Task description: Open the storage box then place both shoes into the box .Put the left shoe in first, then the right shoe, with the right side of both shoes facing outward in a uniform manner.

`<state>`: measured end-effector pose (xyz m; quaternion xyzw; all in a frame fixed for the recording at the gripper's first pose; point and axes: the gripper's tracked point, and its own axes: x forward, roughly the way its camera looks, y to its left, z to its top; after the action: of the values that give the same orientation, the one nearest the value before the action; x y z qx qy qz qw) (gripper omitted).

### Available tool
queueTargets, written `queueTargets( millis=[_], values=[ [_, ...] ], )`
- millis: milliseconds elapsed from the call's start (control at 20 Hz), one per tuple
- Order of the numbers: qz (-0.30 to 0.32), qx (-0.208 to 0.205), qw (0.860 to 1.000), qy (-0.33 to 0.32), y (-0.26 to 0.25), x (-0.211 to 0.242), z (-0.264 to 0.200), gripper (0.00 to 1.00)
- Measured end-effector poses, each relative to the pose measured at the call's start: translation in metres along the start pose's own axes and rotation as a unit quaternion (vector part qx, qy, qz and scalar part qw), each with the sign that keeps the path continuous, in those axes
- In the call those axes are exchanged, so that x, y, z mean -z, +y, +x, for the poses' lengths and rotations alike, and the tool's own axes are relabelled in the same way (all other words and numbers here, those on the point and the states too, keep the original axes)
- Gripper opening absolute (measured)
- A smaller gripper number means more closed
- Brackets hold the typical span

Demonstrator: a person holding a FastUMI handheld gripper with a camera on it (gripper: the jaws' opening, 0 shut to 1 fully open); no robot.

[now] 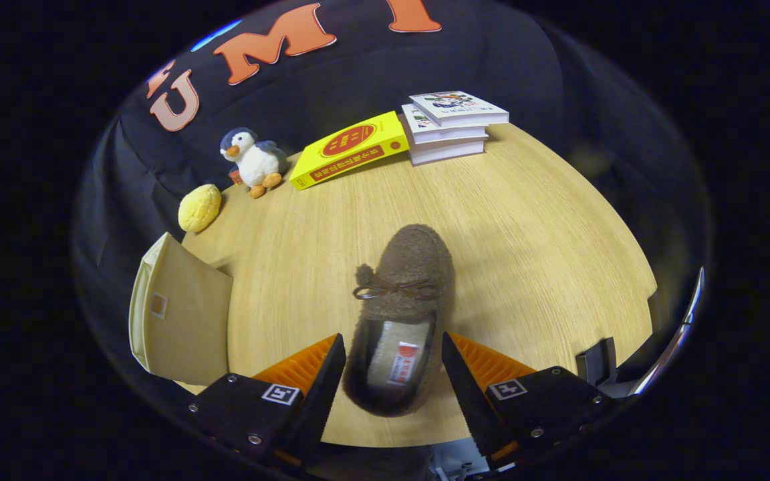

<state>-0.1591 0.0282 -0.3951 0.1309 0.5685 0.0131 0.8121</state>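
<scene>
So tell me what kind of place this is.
Probably a staged tabletop booth: a wooden table against a black cloth wall, with books and a toy penguin. The open gripper straddles a brown shoe.

Tongs (393,354) spread apart; fingers level

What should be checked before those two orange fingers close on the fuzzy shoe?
1. Gripper open: ok, the fingers stand apart.
2. Shoe between the fingers: ok, its heel end lies in the gap.
3. Both fingers clear of the shoe: cannot tell, they look very near its sides.
4. Box near: ok, beside the left finger.
5. Box open: cannot tell.
6. Left or right shoe: cannot tell.
</scene>
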Motion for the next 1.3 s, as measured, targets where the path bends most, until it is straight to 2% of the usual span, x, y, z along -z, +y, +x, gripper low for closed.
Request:
queueTargets(
  millis=[250, 450, 650, 700, 750, 800, 900, 1000, 1300],
  values=[
    [-0.024, 0.046, 0.999, -0.001, -0.03, 0.001, 0.04, 0.76],
    [-0.01, 0.073, 0.997, -0.026, -0.039, -0.01, 0.063, 0.6],
    [0.011, 0.07, 0.997, -0.042, -0.031, -0.015, 0.068, 0.43],
    [0.011, 0.074, 0.996, -0.042, -0.033, -0.015, 0.066, 0.34],
    [0.012, 0.082, 0.996, -0.042, -0.036, -0.015, 0.065, 0.3],
    [0.017, 0.085, 0.995, -0.04, -0.038, -0.016, 0.064, 0.21],
    [0.036, 0.068, 0.996, -0.035, -0.031, -0.018, 0.058, 0.09],
    [0.053, 0.053, 0.996, -0.045, -0.02, -0.029, 0.045, 0.07],
    [0.048, 0.046, 0.995, -0.069, 0.021, -0.067, -0.001, 0.07]
  ],
)
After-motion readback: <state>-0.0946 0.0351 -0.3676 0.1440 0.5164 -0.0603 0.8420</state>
